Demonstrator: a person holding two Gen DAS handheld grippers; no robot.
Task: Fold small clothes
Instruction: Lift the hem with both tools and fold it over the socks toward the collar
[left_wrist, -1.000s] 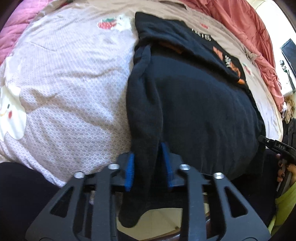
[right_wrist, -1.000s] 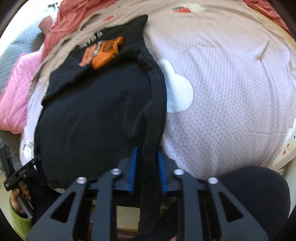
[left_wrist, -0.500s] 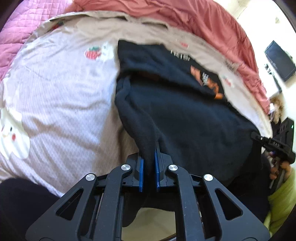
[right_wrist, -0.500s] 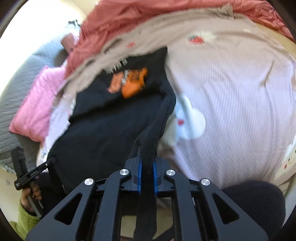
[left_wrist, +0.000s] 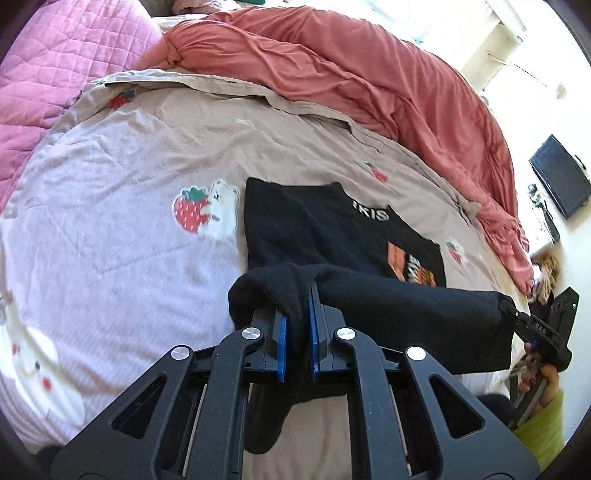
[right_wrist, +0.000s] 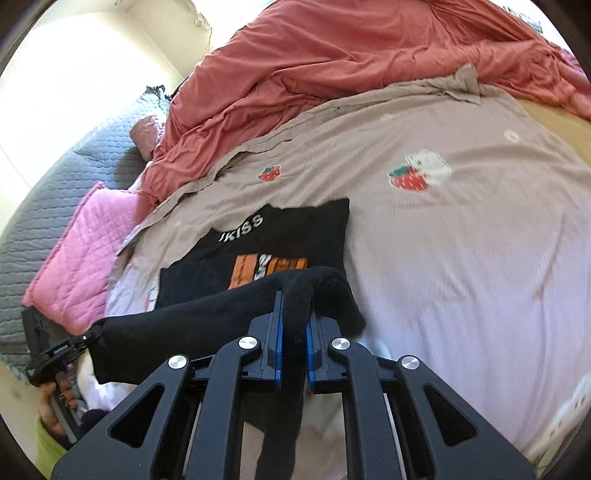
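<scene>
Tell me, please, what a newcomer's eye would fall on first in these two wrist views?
Most likely the black garment, its near edge lifted off the bed and stretched between the left gripper and the right gripper, each clamped on a corner. Its far half lies flat on the strawberry-print sheet, showing an orange graphic and white lettering. Behind, a rumpled coral blanket runs along the far side.

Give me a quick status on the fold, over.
Left tool and right tool both shut on the black shirt. Near edge lifted off the bedsheet, far half lying flat. Nothing in the way.
</scene>
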